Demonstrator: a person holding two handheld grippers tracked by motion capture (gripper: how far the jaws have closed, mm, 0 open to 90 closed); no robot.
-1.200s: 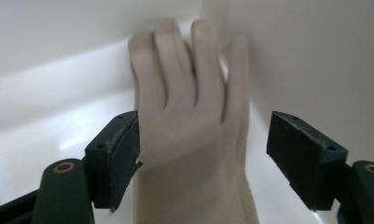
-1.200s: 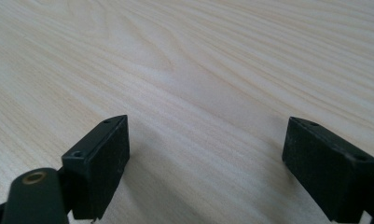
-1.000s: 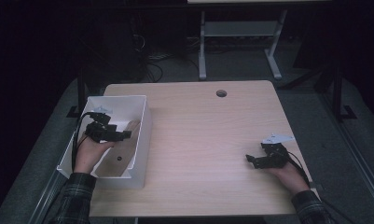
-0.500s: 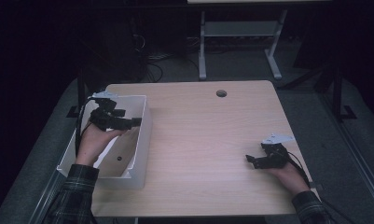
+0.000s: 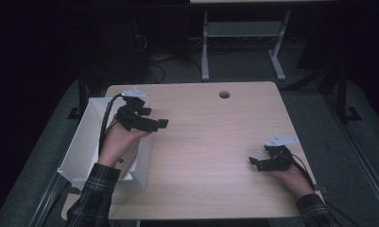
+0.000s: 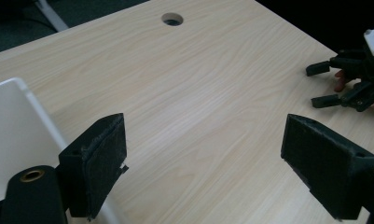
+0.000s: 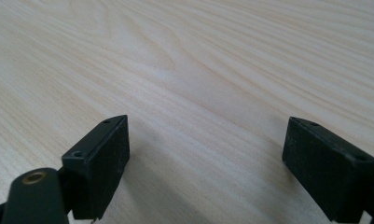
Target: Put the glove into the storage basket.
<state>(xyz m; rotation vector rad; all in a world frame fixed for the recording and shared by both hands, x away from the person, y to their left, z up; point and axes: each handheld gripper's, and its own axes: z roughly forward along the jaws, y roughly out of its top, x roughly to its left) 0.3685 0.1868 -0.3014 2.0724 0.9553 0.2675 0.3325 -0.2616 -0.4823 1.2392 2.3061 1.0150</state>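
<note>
My left gripper (image 5: 155, 124) is held over the right wall of a white bin (image 5: 81, 146), jaws pointing out across the wooden table (image 5: 211, 142). Its jaws stand wide open and empty in the left gripper view (image 6: 208, 163), with the bin's corner (image 6: 12, 121) at the lower left. My right gripper (image 5: 254, 163) rests low near the table's right front, open, jaws pointing left. Bare wood lies between its pads (image 7: 205, 163). It also appears far off in the left gripper view as the other gripper (image 6: 357, 79).
A round cable hole (image 5: 224, 94) sits near the table's far edge, also seen as a hole (image 6: 172, 19) in the left gripper view. The bin overhangs the table's left side. A metal stand (image 5: 244, 42) is on the floor beyond.
My left gripper has risen out of the bin and swung up and to the right, over the bin's right wall. The right gripper has stayed put.
</note>
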